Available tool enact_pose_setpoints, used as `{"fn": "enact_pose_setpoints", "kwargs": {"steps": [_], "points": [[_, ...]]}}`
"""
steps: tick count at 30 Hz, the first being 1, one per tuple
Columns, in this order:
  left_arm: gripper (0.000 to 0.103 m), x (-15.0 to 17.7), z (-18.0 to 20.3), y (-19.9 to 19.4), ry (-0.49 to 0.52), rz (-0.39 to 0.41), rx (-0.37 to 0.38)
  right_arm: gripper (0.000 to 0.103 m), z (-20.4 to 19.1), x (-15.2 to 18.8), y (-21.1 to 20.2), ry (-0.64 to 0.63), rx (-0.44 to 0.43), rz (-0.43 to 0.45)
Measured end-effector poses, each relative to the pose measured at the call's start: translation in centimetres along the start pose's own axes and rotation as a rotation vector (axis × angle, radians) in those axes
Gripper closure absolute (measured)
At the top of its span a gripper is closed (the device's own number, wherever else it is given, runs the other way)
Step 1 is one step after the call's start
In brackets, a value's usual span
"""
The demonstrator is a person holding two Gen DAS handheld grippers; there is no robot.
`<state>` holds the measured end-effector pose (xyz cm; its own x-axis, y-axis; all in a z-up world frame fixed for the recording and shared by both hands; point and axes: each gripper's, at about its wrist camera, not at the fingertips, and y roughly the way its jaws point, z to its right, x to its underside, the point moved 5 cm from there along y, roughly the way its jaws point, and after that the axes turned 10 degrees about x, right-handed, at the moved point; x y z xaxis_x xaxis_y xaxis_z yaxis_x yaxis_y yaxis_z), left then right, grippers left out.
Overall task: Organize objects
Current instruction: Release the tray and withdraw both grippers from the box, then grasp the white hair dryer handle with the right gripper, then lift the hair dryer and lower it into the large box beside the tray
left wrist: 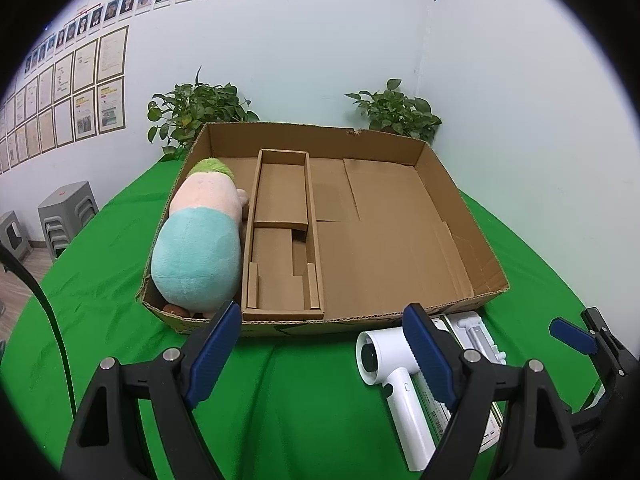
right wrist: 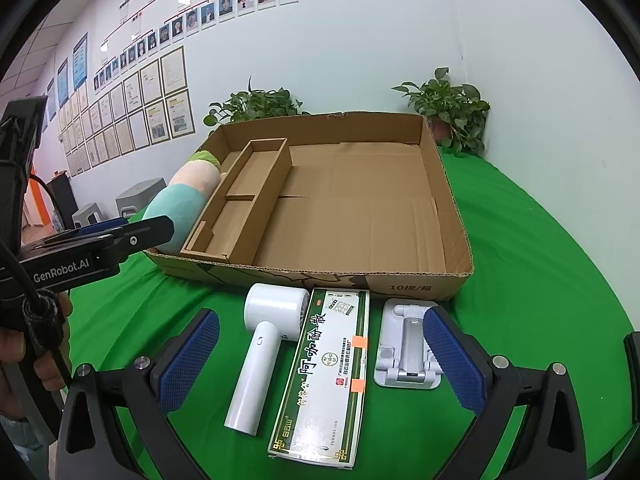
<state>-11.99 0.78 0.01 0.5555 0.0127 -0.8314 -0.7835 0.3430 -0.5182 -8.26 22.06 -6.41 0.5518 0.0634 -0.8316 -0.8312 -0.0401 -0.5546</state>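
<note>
Item: cardboard tray (right wrist: pixel 452 216), open-topped, on the green cloth (right wrist: pixel 540 280); narrow divider insert (right wrist: pixel 240 200) toward its left; plush toy (left wrist: pixel 198 240) already lodged in the leftmost slot, long axis running near to far. Outstanding, in a row on the cloth just near of the tray's front wall: white handheld fan (right wrist: pixel 264 344), head toward the tray, handle pointing near; green-and-white medicine box (right wrist: pixel 324 376), touching or just beside the fan, long axis likewise near to far; white folding stand (right wrist: pixel 408 348) to the right, a little apart from the box. Right gripper (right wrist: pixel 320 364): jaws wide, nothing held, straddling all three, the box lying dead ahead between its fingers and in line with them. Left gripper (left wrist: pixel 320 356): also wide, empty, facing the tray, with the fan off to its right. Judgement: the right hand is the nearer to the loose items; the tray's broad right compartment lies directly beyond them.
</note>
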Motion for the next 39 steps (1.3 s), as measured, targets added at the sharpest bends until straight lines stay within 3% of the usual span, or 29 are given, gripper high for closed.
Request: {"fn": "enact_pose_setpoints", "kwargs": {"steps": [8, 13, 17, 23, 27, 29, 31, 35, 39], "points": [[0.019, 0.1, -0.6, 0.6, -0.066, -0.006, 0.015, 0.001, 0.3, 0.5, -0.3, -0.007, -0.057, 0.011], [0.019, 1.7, -1.5, 2.7, -0.178, -0.123, 0.171, 0.004, -0.3, 2.8, -0.9, -0.064, -0.193, -0.01], [0.019, 3.3, -0.8, 5.7, -0.216, -0.254, 0.308, 0.014, -2.8, 5.2, -0.7, -0.133, -0.286, -0.087], [0.02, 6.3, 1.9, 10.0, -0.256, -0.496, 0.479, 0.036, -6.0, 5.7, 1.4, -0.145, -0.291, -0.156], [0.021, 7.9, 3.0, 11.1, -0.282, -0.571, 0.542, 0.058, -6.8, 6.8, 3.3, -0.169, -0.265, -0.23], [0.022, 8.6, 3.4, 11.5, -0.3, -0.587, 0.566, 0.064, -7.3, 7.4, 4.1, -0.187, -0.239, -0.263], [0.028, 9.1, 3.7, 11.8, -0.314, -0.593, 0.583, 0.071, -7.5, 7.8, 4.4, -0.203, -0.206, -0.266], [0.038, 9.8, 3.9, 11.7, -0.306, -0.578, 0.552, 0.073, -7.2, 7.9, 4.8, -0.179, -0.204, -0.29], [0.065, 10.8, 3.4, 10.8, -0.32, -0.571, 0.498, 0.073, -7.5, 8.2, 4.2, -0.189, -0.199, -0.293]]}}
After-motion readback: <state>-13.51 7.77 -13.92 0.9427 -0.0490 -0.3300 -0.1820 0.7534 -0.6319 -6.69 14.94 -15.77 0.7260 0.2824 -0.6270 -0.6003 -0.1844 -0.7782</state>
